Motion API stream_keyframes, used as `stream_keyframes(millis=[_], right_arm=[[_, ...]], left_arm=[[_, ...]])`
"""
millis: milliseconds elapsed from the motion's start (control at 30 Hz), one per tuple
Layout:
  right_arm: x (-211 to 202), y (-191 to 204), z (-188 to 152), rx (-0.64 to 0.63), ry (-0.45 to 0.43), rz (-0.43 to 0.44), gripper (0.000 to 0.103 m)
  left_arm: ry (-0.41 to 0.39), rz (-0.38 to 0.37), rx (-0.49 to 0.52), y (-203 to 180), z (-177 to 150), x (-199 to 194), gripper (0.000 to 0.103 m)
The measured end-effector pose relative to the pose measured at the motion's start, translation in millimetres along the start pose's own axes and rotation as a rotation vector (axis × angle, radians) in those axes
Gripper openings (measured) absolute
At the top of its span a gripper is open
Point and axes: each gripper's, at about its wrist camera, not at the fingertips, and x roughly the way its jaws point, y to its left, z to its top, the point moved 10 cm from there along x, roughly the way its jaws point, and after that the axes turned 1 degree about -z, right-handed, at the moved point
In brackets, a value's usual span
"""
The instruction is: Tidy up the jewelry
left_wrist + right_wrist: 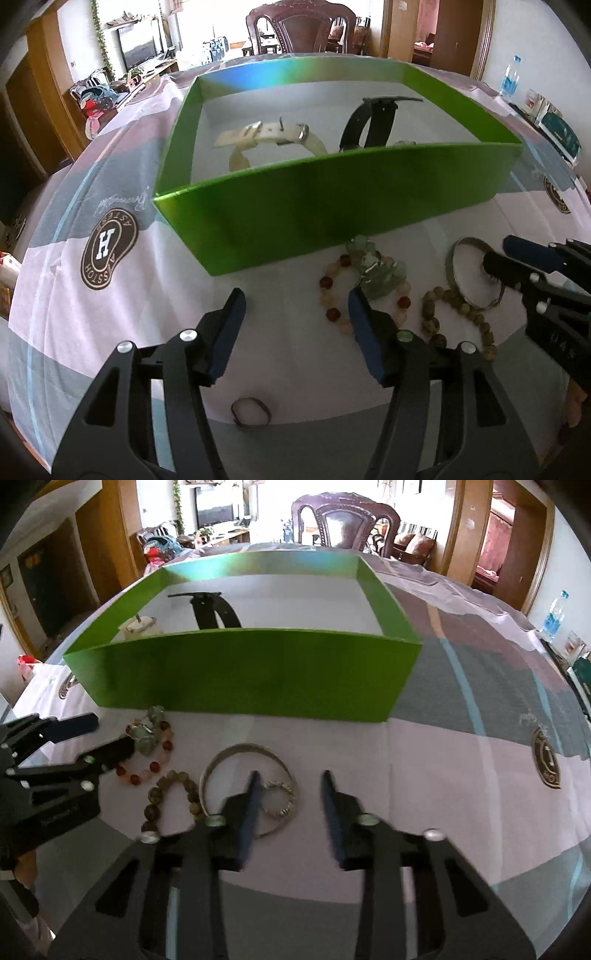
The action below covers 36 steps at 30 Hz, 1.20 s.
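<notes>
1. Nearest the left wrist lens, the left gripper (295, 306) has its fingers wide apart and empty, hovering over the tabletop (288, 354); a thin brown band (251, 408) lies on the cloth below, between the two fingers' bases.
2. Just beyond its right fingertip sits the red-and-amber bead bracelet (334, 314), with a pale green stone bracelet (380, 275) resting on it. Both lie ahead and slightly right of the gap.
3. Right gripper (290, 786) also has its fingers spread, holding nothing. Its left finger (251, 794) overlaps the silver bangle (243, 751) in view, and a small silver chain ring (279, 799) lies just inside that fingertip.
4. Brown wooden bead bracelet (173, 794) curls to the left of the right gripper's fingers, between the two grippers.
5. Straight ahead of both stands the green box (243, 672), already holding a white watch strap (266, 134) and a black watch strap (369, 125).
6. My judgement: the right gripper is nearer the bangle and ring, the left nearer the beads.
</notes>
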Motion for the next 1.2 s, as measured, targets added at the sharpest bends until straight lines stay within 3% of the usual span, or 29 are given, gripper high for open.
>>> stream_keyframes(millis=[67,100,500,733,800,967,1200], right_arm=[[-1.6,2.4,-0.8,-0.01,0.005,-0.005,0.001],[-1.9,2.2,-1.4,-0.009,0.007,-0.002,0.0],[-45.8,-26.2,-3.2,0.064,-0.064,0.02,0.0],[-25.2,-5.6,-13.1,0.035,0.001,0.05,0.002],[-23.7,5.0,-16.1,0.024,0.006,0.074,0.014],[-31.3,34.6,-18.3,-0.044,-0.004,0.116,0.014],[-17.5,18.5,-14.3,0.0,0.011,0.073,0.014]], left_arm=[[0.0,-0.002,0.0,-0.5,-0.3,0.7,0.059],[-0.001,-0.005,0.001,-0.7,-1.0,0.8,0.059],[-0.009,-0.036,0.009,0.0,-24.7,-13.7,0.053],[0.007,-0.049,0.022,-1.5,-42.1,-26.2,0.053],[0.011,-0.047,0.014,3.3,-43.9,-28.6,0.053],[-0.007,-0.043,-0.013,14.4,-47.1,-39.6,0.054],[-0.004,-0.043,-0.026,20.3,-50.5,-41.9,0.056]])
